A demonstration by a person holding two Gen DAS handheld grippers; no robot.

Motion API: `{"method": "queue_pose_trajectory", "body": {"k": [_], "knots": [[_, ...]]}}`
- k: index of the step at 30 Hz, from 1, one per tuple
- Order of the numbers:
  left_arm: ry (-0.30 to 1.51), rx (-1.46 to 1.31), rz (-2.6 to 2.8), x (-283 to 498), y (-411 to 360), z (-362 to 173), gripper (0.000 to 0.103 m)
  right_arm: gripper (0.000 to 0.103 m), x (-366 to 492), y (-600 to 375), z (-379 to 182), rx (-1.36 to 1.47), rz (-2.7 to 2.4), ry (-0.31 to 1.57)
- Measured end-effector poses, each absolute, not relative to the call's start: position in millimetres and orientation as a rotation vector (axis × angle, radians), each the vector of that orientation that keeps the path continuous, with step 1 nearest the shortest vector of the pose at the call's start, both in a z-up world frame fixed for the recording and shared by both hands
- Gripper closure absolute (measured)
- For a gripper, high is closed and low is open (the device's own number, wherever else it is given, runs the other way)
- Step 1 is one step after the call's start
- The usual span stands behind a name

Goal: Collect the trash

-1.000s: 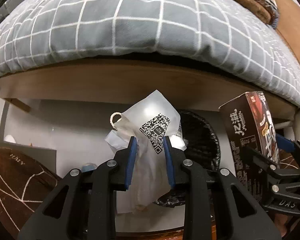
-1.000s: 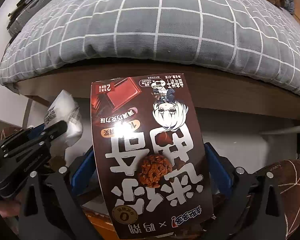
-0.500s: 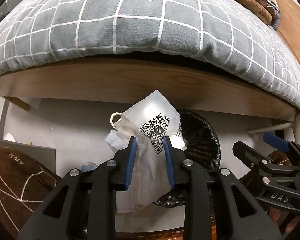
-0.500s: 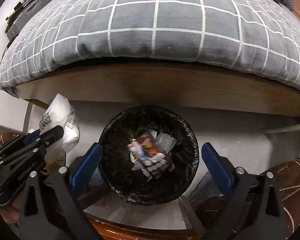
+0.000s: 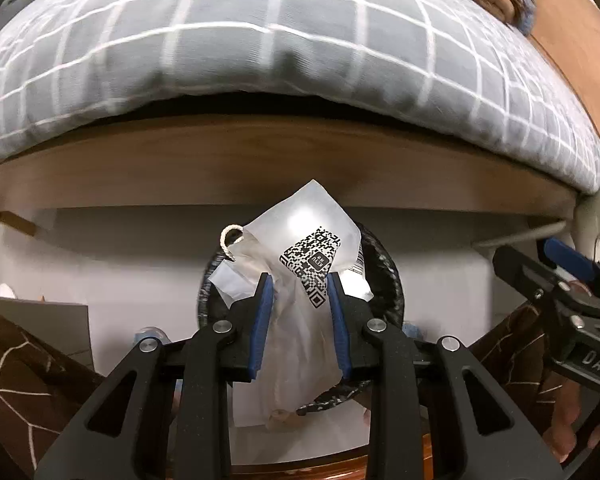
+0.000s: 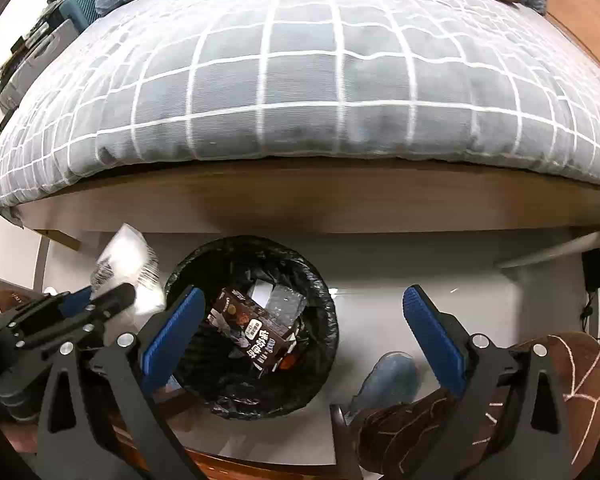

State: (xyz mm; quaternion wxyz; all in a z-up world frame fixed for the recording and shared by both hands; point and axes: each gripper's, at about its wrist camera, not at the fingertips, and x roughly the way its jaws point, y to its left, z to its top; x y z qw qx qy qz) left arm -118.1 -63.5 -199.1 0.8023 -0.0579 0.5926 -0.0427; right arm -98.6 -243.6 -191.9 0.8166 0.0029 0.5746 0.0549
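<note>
My left gripper [image 5: 300, 284] is shut on a crumpled white plastic bag [image 5: 300, 264] with a QR code and a string loop. It holds the bag above the black-lined trash bin [image 5: 384, 276], mostly hidden behind it. In the right wrist view the bin [image 6: 324, 304] stands on the white floor below the bed, with a brown chocolate box [image 6: 252, 332] lying inside among other trash. My right gripper [image 6: 300, 304] is open and empty, raised above the bin's right side. The left gripper with the bag [image 6: 124, 264] shows at the left of that view.
A bed with a grey checked cover [image 6: 300, 80] on a wooden frame [image 6: 300, 204] overhangs the bin. Brown slippers [image 6: 540, 384] and a blue shoe [image 6: 392, 376] lie on the floor at right. Another brown slipper [image 5: 20, 368] lies at left. A wooden edge [image 6: 260, 468] runs along the bottom.
My right gripper opened and let go of the chocolate box, which dropped into the bin; the gripper then drew back to the right. My left gripper moved the bag over the bin.
</note>
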Motion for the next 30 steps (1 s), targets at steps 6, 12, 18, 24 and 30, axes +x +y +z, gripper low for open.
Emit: {"method": "queue_pose_trajectory", "body": {"k": [6, 12, 18, 24, 30], "knots": [[1.292, -0.087, -0.13, -117.0, -89.1, -211.4, 0.076, 0.008, -105.3, -260.3, -197.3, 0.022, 0.074, 1.215], [1.29, -0.08, -0.124, -119.0, -98.1, -216.4, 0.07, 0.008, -107.4, -261.8, -207.3, 0.031, 0.071, 1.215], [1.261, -0.093, -0.102, -123.5, -95.5, -211.8, 0.049, 0.008, -106.1, -261.3, -211.8, 0.05, 0.076, 1.219], [1.236, -0.094, -0.083, -124.2, -92.9, -204.5, 0.025, 0.008, -106.1, -262.4, -212.5, 0.053, 0.059, 1.215], [1.221, -0.086, -0.062, -124.8, -82.0, -194.6, 0.007, 0.008, -104.9, -257.8, -212.1, 0.068, 0.081, 1.211]]}}
